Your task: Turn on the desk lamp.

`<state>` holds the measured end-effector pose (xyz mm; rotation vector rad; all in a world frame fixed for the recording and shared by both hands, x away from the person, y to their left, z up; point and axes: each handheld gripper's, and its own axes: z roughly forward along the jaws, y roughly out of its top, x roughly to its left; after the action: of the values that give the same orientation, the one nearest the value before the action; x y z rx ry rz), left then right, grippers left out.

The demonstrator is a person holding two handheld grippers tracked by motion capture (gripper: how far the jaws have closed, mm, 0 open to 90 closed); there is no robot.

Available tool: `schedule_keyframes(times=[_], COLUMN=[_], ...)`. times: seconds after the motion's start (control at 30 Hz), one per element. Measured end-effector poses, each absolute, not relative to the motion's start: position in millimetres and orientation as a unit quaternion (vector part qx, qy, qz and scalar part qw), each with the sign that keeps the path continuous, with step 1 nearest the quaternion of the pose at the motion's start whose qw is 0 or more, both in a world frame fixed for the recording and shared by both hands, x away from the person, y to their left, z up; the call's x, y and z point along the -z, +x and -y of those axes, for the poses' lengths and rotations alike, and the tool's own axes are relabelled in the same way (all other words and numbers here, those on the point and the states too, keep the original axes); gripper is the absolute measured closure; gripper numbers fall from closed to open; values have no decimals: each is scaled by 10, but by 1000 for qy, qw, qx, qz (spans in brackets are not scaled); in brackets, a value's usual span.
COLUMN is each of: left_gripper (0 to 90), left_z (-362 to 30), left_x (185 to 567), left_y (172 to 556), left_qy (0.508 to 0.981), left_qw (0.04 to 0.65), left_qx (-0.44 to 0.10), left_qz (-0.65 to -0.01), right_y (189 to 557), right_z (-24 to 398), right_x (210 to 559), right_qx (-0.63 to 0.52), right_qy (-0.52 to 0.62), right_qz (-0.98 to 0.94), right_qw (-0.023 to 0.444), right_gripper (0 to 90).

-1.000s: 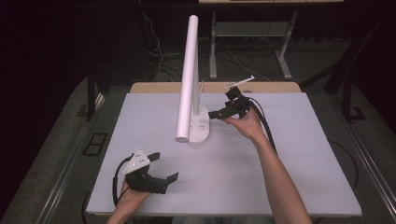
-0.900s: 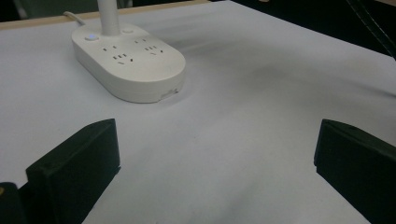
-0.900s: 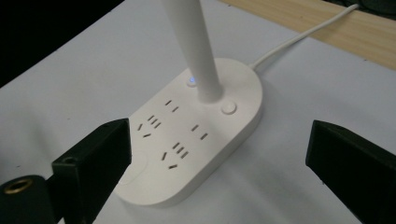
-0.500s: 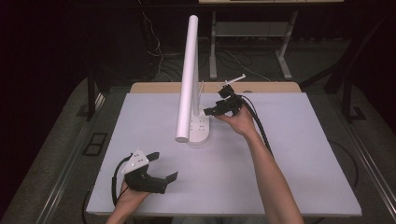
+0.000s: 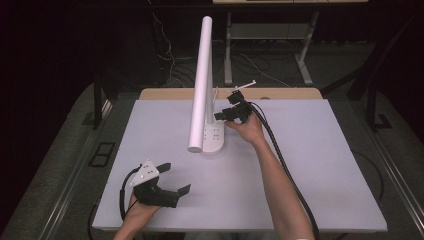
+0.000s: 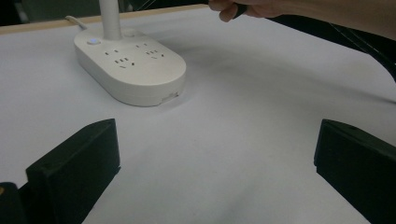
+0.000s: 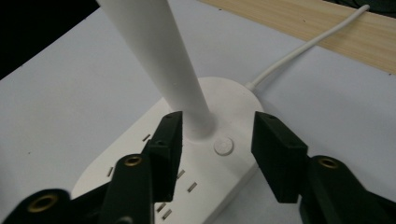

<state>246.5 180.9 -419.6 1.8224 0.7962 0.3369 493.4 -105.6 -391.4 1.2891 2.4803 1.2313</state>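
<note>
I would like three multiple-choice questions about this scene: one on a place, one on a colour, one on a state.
1. Where is the lamp base?
A. on the white table top
B. on the floor
C. in a hand

2. What colour is the lamp stem?
A. red
B. white
C. green

3. How stands the right gripper?
A. shut on the cord
B. lying on the table
C. open, jaws either side of the stem's foot

Answers:
1 A, the high view shows the base on the top.
2 B, stem and base are white.
3 C, the right gripper view shows a gap.
</note>
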Motion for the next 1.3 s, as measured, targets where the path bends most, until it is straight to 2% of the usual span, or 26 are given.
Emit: schedule_keyframes(times=[0.27,0.4,0.9,1.3], left_gripper=[0,0,0,0], left_z=[-1814,-1811,-1815,-1802], left_x=[4197,4197,4201,4204], left_y=[2468,2471,2480,2479], left_qy=[764,765,764,766], left_qw=[533,533,533,532], left_qx=[-141,-142,-143,-142], left_qz=[-335,-334,-334,-332], right_y=[5005,5031,5072,5080], right_z=[1044,1035,999,1009], right_x=[4039,4094,4215,4263], right_qx=[-401,-401,-407,-414], right_qy=[440,444,448,444], right_qz=[-803,-800,-796,-794], right_qw=[43,40,18,21], right_gripper=[782,873,894,893])
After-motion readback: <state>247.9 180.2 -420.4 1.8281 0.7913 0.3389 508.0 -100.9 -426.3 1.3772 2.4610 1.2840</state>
